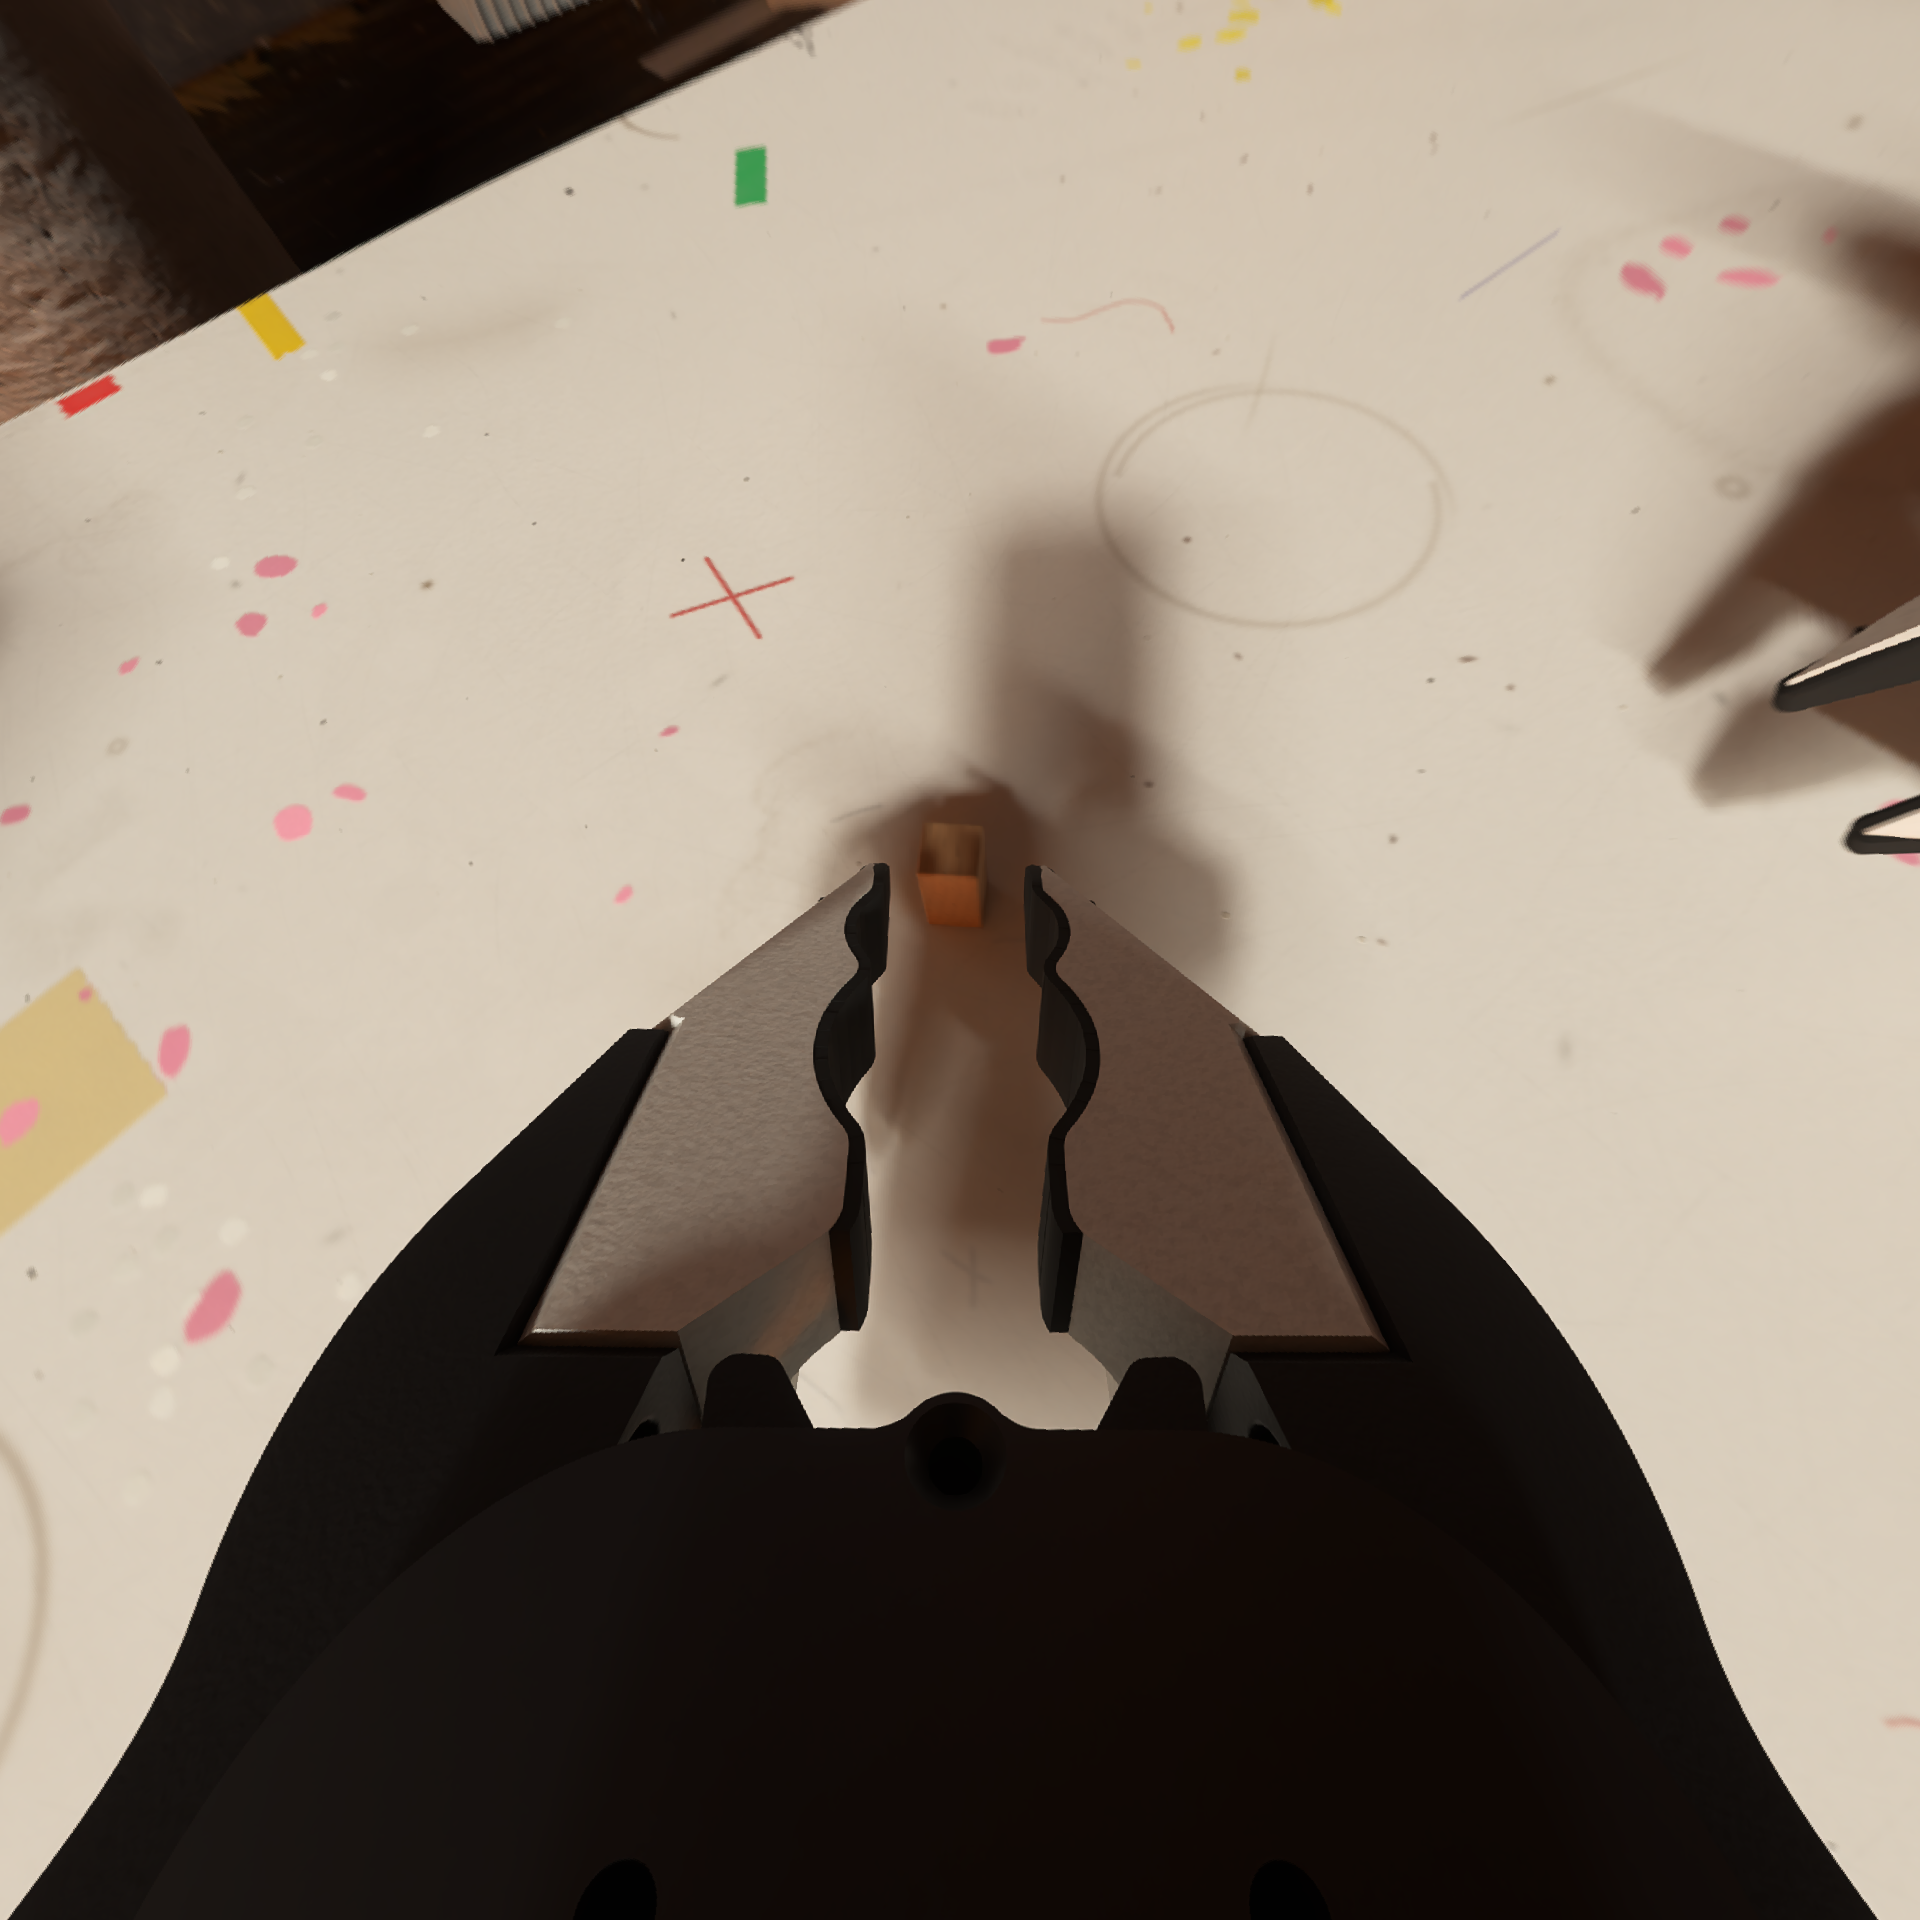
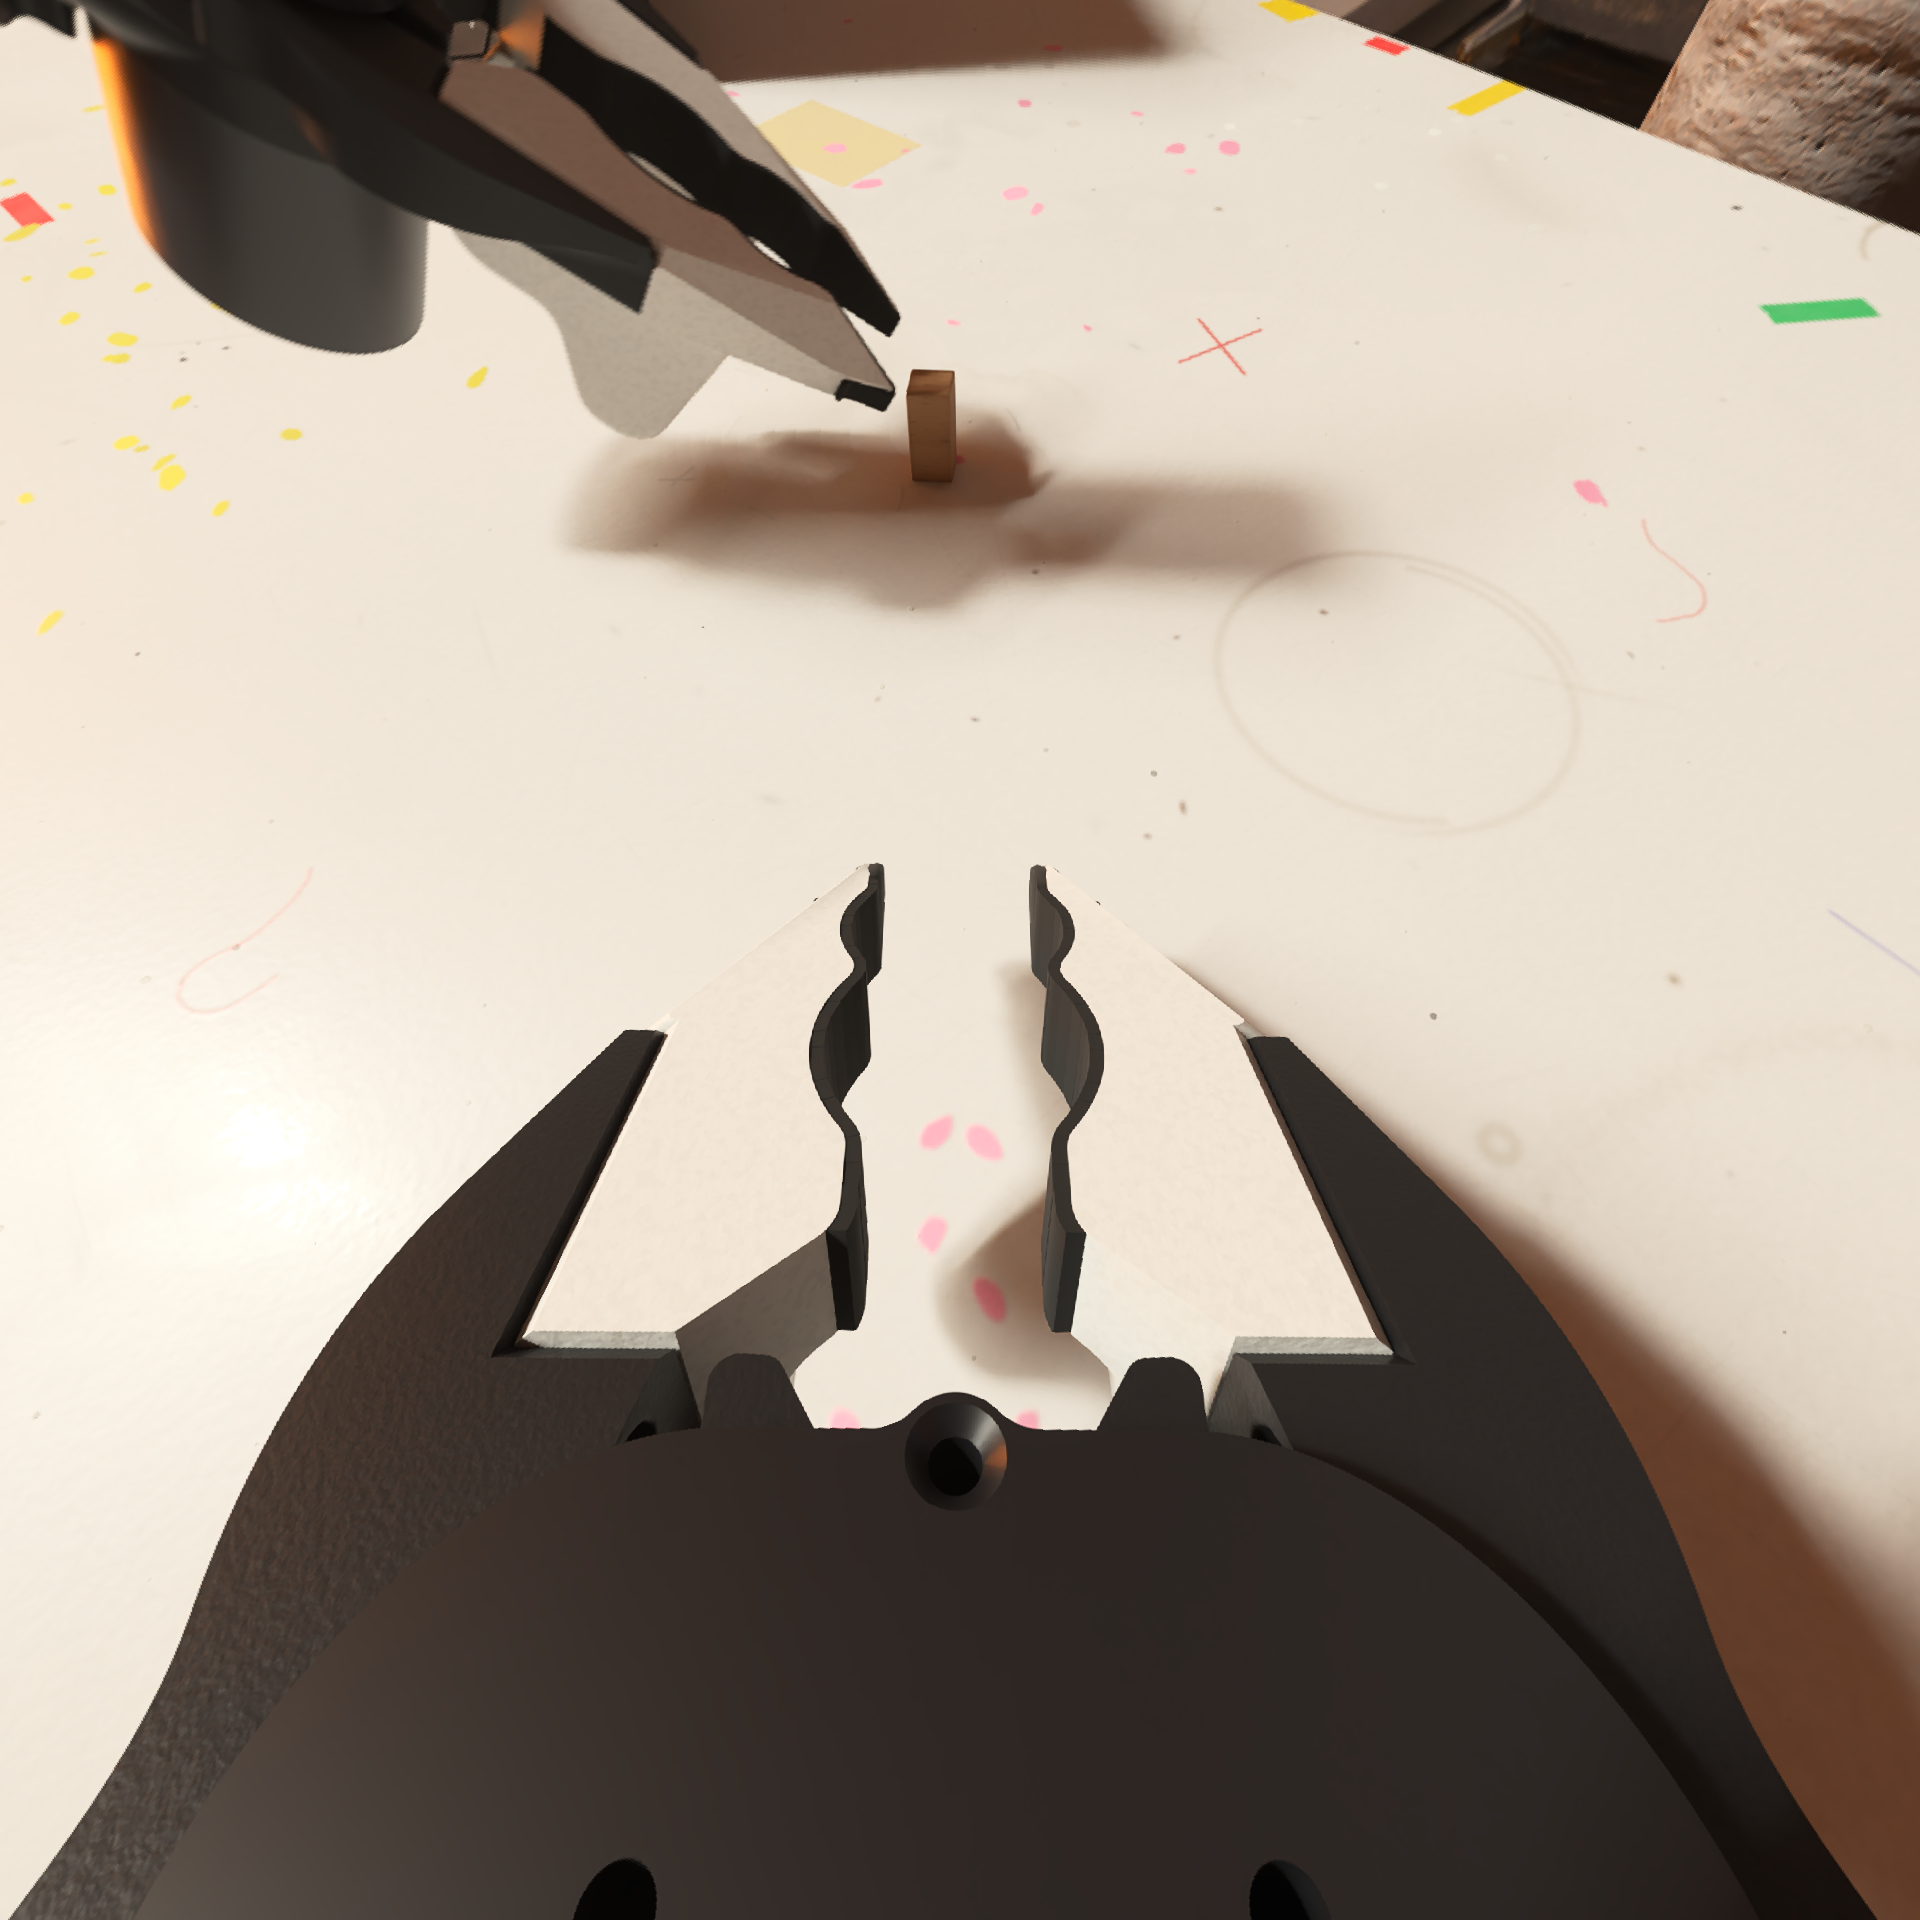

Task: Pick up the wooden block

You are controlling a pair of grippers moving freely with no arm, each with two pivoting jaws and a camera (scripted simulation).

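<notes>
The wooden block [image 1: 951,878] is a small upright tan post standing on the white table [image 1: 520,727]. My left gripper [image 1: 956,883] is open, its fingertips on either side of the block's near face, not touching it. In the right wrist view the block [image 2: 931,426] stands far ahead, with the left gripper [image 2: 878,358] coming down at it from the upper left, its tips just left of the block's top. My right gripper [image 2: 956,883] is open and empty, well short of the block. Its fingertips [image 1: 1860,665] show at the right edge of the left wrist view.
The table bears paint spots, a red cross mark [image 1: 732,597], a drawn circle [image 1: 1273,504], a green tape strip [image 1: 750,175], yellow tape [image 1: 272,324] and a tan patch [image 1: 62,1091]. The table edge [image 1: 416,223] runs along the upper left, with dark floor beyond.
</notes>
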